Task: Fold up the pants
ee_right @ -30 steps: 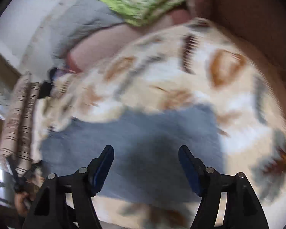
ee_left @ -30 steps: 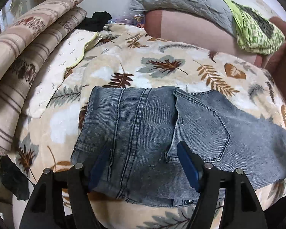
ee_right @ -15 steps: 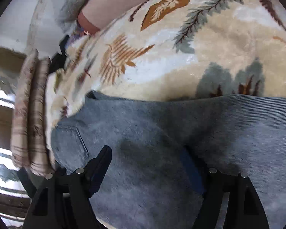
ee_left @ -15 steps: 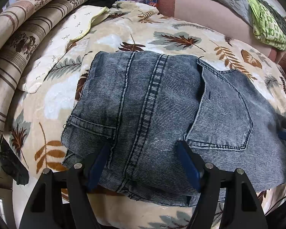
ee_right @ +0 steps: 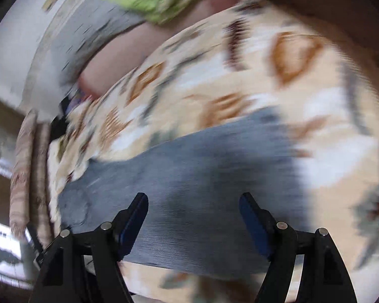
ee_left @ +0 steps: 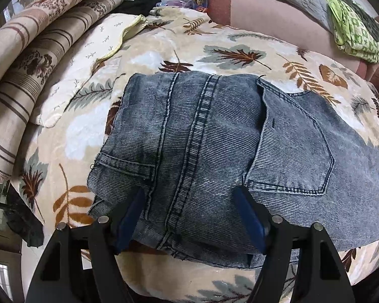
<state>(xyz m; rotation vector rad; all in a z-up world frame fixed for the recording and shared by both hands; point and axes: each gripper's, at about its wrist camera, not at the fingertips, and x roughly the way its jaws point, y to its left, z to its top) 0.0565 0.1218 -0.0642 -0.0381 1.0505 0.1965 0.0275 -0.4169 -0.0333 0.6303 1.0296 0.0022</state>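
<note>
My left gripper [ee_left: 189, 217] is hanging wide open over folded grey-blue jeans [ee_left: 214, 139], gripping nothing; ribbed denim, stitched seams, patch pocket. My right gripper [ee_right: 193, 217], equally wide and empty, is hovering over the blurred leg. Jeans are lying on a plush leaf-print blanket [ee_left: 240, 50]; beyond, striped pillows [ee_left: 38, 38].

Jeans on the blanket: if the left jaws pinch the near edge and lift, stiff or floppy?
Probably floppy: the jeans lie draped over the soft leaf-print blanket, following its curve. Likely fairly heavy for cloth, being folded in several thick denim layers. The ribbed weave should not slip much, though layers may slide apart.
</note>
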